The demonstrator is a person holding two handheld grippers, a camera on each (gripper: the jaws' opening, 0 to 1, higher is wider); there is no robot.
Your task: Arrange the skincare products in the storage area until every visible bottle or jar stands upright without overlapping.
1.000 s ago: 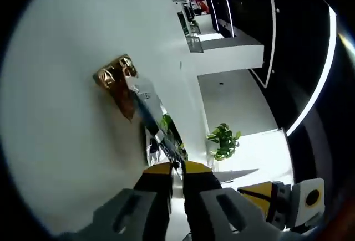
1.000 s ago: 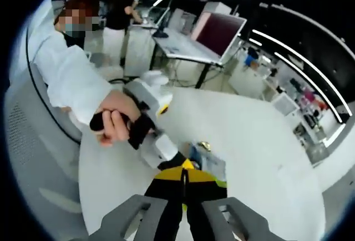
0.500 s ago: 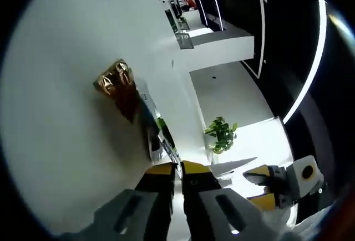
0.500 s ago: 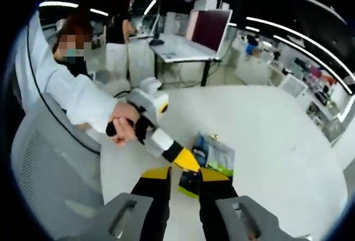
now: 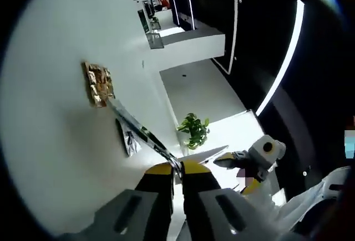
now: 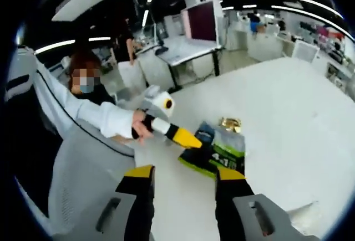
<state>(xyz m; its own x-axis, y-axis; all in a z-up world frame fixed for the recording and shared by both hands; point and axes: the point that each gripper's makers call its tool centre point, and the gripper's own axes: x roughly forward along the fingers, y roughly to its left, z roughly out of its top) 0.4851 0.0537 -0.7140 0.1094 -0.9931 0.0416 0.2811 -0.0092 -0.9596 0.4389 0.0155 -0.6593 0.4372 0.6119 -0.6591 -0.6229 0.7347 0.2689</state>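
A wide white table [image 6: 288,113] sits in an office of desks and monitors. On it lies a flat sachet pack [image 6: 217,153] with green and dark print, beside a small gold foil packet [image 6: 229,123]; what is inside either cannot be told. In the left gripper view the left tongs [image 5: 176,170] are pinched nearly closed on the pack's edge [image 5: 145,136], the gold packet [image 5: 99,83] lying beyond. The right tongs [image 6: 183,173] stand wide apart and hold nothing, just short of the pack. A person's hand [image 6: 138,132] grips the left tool.
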